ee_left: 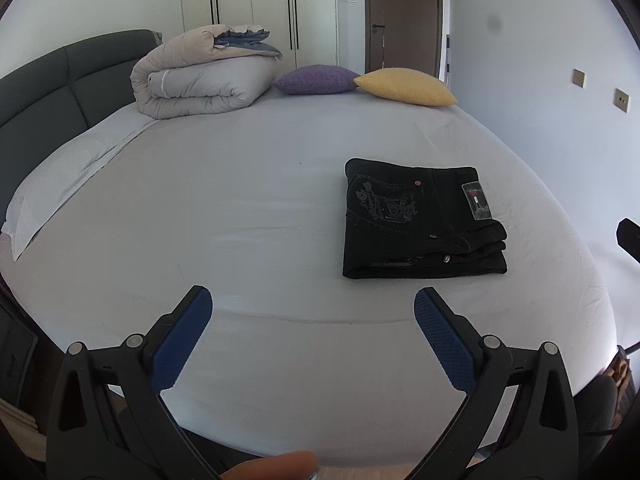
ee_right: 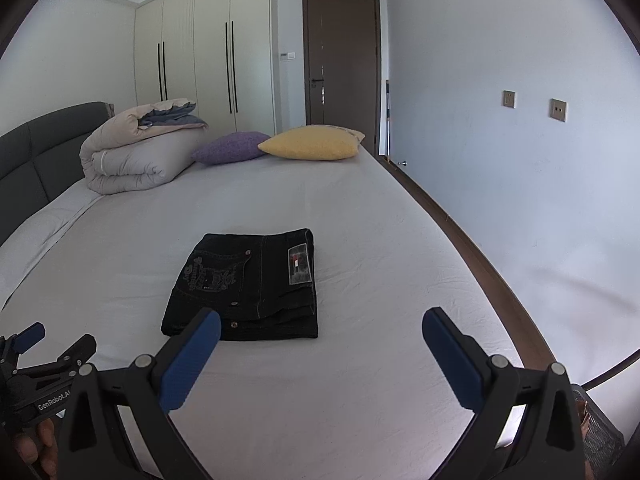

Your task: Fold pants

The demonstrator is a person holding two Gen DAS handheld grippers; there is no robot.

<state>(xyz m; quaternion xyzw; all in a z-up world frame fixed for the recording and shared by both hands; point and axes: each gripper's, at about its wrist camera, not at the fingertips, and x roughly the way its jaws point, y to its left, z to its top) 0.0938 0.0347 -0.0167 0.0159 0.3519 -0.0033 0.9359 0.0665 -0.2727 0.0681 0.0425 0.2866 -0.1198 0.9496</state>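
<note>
Blue-padded fingers of my left gripper [ee_left: 313,300] stand spread wide over the near edge of the bed [ee_left: 248,208], nothing between them; a fingertip of my hand [ee_left: 276,466] shows at the bottom of the left wrist view. My right gripper [ee_right: 321,322] is likewise parted and empty, its left finger [ee_right: 192,360] overlapping the near corner of the pants [ee_right: 248,280] in that view, though whether it touches the cloth cannot be told. From the right wrist camera my left gripper [ee_right: 48,360] appears at the lower left, held in my hand [ee_right: 34,446].

Black denim pants [ee_left: 420,224] lie folded into a compact rectangle on the white sheet, toward the right side of the bed, back pocket embroidery and a waistband patch facing up. At the far end rest a rolled duvet [ee_left: 200,76], a purple cushion [ee_left: 316,79] and a yellow cushion [ee_left: 406,86], the two cushions touching. A dark headboard [ee_left: 52,80] runs along the left. Behind stand pale wardrobe doors [ee_right: 208,52] and a brown door [ee_right: 342,60].
</note>
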